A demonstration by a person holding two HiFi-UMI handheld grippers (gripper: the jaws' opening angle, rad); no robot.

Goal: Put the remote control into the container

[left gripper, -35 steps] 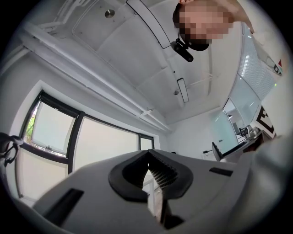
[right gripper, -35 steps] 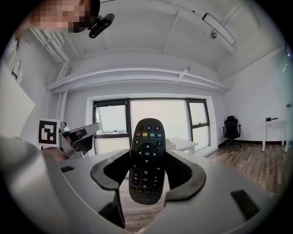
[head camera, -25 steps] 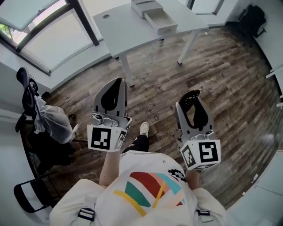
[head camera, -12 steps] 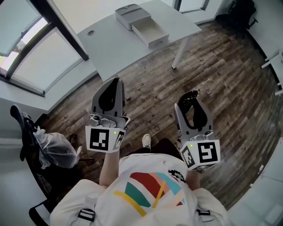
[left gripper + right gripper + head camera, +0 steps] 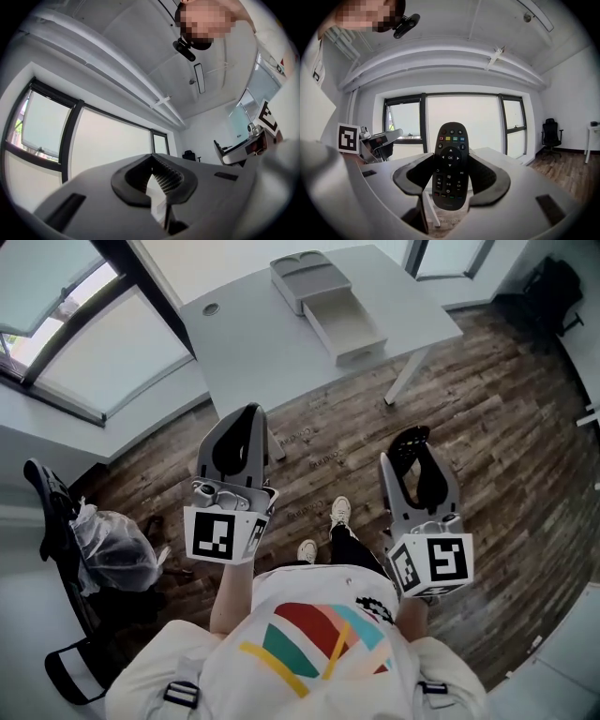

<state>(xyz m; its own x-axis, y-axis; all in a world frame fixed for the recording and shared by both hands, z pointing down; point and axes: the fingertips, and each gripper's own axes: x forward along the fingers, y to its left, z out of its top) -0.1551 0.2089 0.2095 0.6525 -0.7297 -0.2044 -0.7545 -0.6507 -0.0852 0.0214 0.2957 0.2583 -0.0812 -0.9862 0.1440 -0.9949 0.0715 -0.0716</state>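
Observation:
A black remote control (image 5: 450, 150) with coloured buttons stands upright between the pads of my right gripper (image 5: 449, 161), which is shut on its lower half. In the head view the remote (image 5: 410, 441) pokes out above the right gripper (image 5: 417, 457), held over the wooden floor. My left gripper (image 5: 246, 423) is level with it to the left, shut and empty; its pads meet at the tip (image 5: 152, 161). The container, a grey drawer unit (image 5: 309, 276) with its drawer (image 5: 347, 324) pulled open, sits on a pale table (image 5: 253, 343) ahead of both grippers.
The table's white leg (image 5: 408, 381) stands on the wooden floor (image 5: 506, 399). A black chair with a plastic bag (image 5: 103, 549) is at the left beside large windows (image 5: 103, 343). The person's shoes (image 5: 340, 512) show between the grippers. Another dark chair (image 5: 562, 277) is far right.
The table and drawer unit have shifted lower and nearer in the head view as the person steps forward. Both grippers keep their pose and the remote stays gripped.

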